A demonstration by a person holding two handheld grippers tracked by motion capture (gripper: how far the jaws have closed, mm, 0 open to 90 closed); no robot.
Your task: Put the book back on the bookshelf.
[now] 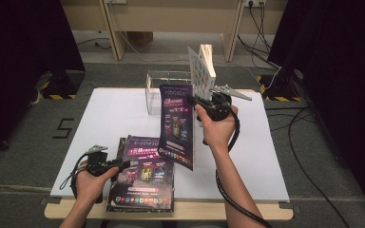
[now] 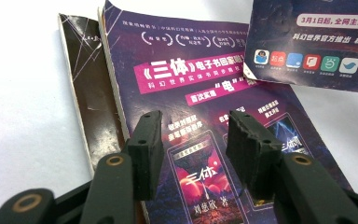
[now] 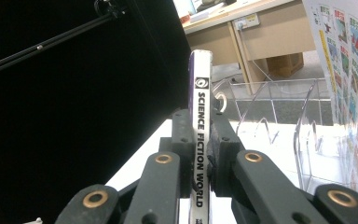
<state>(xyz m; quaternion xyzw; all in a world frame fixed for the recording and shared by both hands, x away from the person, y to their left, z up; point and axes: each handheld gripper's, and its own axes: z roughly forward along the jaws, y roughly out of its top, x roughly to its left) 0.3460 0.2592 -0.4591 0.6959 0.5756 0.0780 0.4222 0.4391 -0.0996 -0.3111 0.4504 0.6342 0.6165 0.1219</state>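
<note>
Up above the white table (image 1: 114,114), the right gripper (image 1: 194,101) pinches a magazine (image 1: 176,124) by its spine, hanging upright just before the clear rack (image 1: 156,90). Near the front edge, the left gripper (image 1: 123,164) hovers with jaws apart and empty over the magazine stack (image 1: 145,183), bare tabletop lying open to its left.

the raised magazine (image 2: 314,42) is cut off by the top and right edges in the left gripper view. the lower magazine (image 2: 81,88) lies mostly hidden beneath the top one (image 2: 205,93). the small cover print is too blurred to read in the high view.

Black tool (image 3: 200,154), brass rivets, trailing cable
</note>
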